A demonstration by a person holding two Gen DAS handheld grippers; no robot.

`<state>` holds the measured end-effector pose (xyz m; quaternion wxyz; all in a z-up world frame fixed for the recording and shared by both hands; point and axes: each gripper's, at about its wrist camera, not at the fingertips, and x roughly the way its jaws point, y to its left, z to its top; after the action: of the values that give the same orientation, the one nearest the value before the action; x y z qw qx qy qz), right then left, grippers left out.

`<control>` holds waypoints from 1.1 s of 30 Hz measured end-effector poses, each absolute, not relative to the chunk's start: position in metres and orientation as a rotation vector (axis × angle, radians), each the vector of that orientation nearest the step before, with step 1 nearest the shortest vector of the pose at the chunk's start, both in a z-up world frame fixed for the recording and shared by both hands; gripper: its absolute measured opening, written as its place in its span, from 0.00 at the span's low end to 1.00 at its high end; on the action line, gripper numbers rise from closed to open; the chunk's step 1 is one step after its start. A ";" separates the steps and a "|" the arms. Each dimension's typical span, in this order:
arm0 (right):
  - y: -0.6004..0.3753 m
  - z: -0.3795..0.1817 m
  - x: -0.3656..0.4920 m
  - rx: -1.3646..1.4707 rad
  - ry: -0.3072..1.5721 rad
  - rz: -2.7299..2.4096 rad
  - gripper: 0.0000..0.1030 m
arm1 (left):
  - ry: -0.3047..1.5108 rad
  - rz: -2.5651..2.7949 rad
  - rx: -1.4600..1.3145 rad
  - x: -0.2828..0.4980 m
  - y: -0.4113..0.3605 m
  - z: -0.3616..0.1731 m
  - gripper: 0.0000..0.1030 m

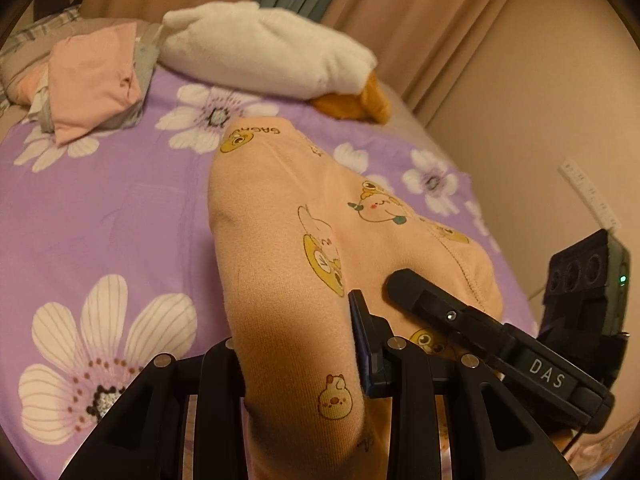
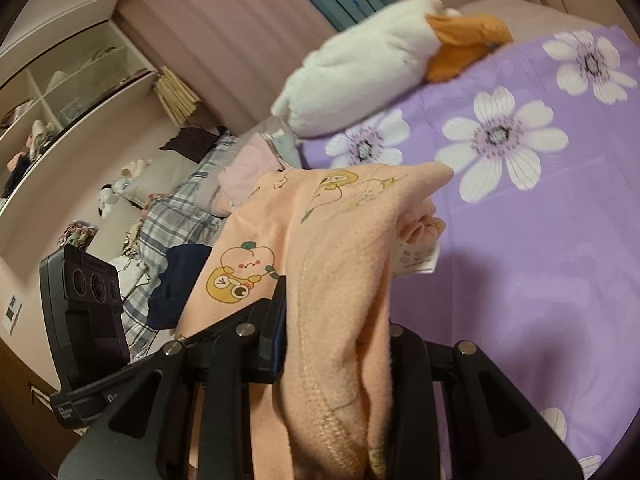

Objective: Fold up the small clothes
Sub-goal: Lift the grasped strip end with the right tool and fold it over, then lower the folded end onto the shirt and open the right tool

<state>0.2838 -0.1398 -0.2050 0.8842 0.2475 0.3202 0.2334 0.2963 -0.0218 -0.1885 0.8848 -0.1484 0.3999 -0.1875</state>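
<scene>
A peach garment printed with cartoon animals hangs stretched between both grippers over the purple flowered sheet. In the left wrist view my left gripper is shut on one bunched edge. Its blue-padded finger shows, and the other finger is under the cloth. My right gripper comes in from the right and pinches the same garment by a stitched hem. In the right wrist view the garment drapes through my right gripper, which is shut on it, and a white label dangles. The left gripper's housing shows at the left.
A white plush goose with orange feet lies at the head of the bed. Beside it sits a stack of folded pink and grey clothes. Plaid bedding with loose clothes lies at the bed's left, below open shelves. Curtains and a wall border the far side.
</scene>
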 end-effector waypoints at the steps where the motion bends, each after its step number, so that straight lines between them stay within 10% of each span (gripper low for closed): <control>1: -0.138 -0.210 0.287 0.510 0.681 0.478 0.27 | 0.844 -0.378 -0.286 0.299 -0.024 -0.194 0.29; 13: -0.129 -0.288 0.322 0.486 0.917 0.384 0.27 | 1.067 -0.362 -0.278 0.328 -0.013 -0.269 0.30; 16: -0.125 -0.300 0.324 0.453 0.987 0.348 0.28 | 1.093 -0.335 -0.179 0.327 -0.019 -0.285 0.49; 24: -0.148 -0.315 0.325 0.579 1.041 0.330 0.33 | 1.143 -0.296 -0.356 0.327 0.021 -0.279 0.50; 33: -0.184 -0.253 0.296 0.615 0.797 0.337 0.17 | 0.847 -0.194 -0.370 0.282 0.055 -0.210 0.50</control>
<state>0.2957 -0.1842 -0.2527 0.8623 0.2935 0.3803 0.1605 0.2825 0.0547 -0.2099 0.8906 -0.1782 0.4078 -0.0934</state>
